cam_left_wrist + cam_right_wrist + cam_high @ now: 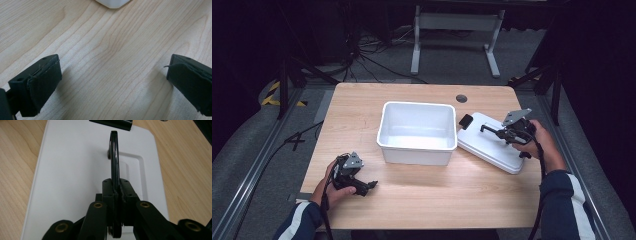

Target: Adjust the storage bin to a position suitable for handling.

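Lid, white, flat, lying on the table just right of the open white bin, one corner touching the bin's right wall. Handle, black, thin, standing upright on the lid's top; right gripper clamped tight on it, jaws pressed together around the bar. Left gripper, jaws spread wide, nothing between them, resting over bare wood near left of the bin. Handling note: likely step is carrying the lid to the bin. Keep the lid level, clear the bin's rim, square corners before lowering; the thin handle may let the lid swing.
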`<state>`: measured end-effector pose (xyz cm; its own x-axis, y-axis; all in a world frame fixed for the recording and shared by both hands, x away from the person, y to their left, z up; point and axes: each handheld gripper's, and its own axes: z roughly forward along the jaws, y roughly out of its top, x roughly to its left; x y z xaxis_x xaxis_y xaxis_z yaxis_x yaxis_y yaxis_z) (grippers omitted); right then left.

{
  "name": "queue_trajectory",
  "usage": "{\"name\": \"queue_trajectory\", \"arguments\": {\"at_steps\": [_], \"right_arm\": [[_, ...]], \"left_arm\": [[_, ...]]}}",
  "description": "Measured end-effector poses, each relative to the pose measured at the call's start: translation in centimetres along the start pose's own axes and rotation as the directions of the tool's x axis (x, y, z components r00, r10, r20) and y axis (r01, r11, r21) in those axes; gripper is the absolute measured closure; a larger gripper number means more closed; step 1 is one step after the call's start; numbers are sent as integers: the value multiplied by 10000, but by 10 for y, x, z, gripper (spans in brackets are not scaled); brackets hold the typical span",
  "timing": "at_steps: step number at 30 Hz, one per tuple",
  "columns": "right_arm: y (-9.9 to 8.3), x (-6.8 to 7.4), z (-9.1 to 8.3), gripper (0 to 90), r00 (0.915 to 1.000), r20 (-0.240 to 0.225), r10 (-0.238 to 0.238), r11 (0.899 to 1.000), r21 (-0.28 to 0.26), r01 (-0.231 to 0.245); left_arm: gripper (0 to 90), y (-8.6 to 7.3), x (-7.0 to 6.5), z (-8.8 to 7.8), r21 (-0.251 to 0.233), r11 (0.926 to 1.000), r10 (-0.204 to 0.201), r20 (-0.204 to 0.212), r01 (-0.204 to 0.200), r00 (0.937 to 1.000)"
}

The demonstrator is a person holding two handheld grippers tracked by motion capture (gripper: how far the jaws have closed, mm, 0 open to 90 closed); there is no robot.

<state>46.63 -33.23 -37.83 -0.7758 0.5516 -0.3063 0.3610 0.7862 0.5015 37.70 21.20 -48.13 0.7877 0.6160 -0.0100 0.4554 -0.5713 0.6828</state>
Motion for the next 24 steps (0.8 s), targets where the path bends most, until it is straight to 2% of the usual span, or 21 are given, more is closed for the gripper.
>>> {"name": "queue_trajectory", "arguments": {"at_steps": [10, 24], "right_arm": [[-5, 2, 11, 847, 9997, -116, 191, 9998, 59, -191], [-7, 1, 12, 836, 9989, -162, 440, 9990, -64, -441]], "left_arm": [[2, 0, 0, 0, -4, 10000, -17, 0, 17, 10000], [2, 0, 0, 0, 1, 10000, 9, 0, -9, 10000]]}}
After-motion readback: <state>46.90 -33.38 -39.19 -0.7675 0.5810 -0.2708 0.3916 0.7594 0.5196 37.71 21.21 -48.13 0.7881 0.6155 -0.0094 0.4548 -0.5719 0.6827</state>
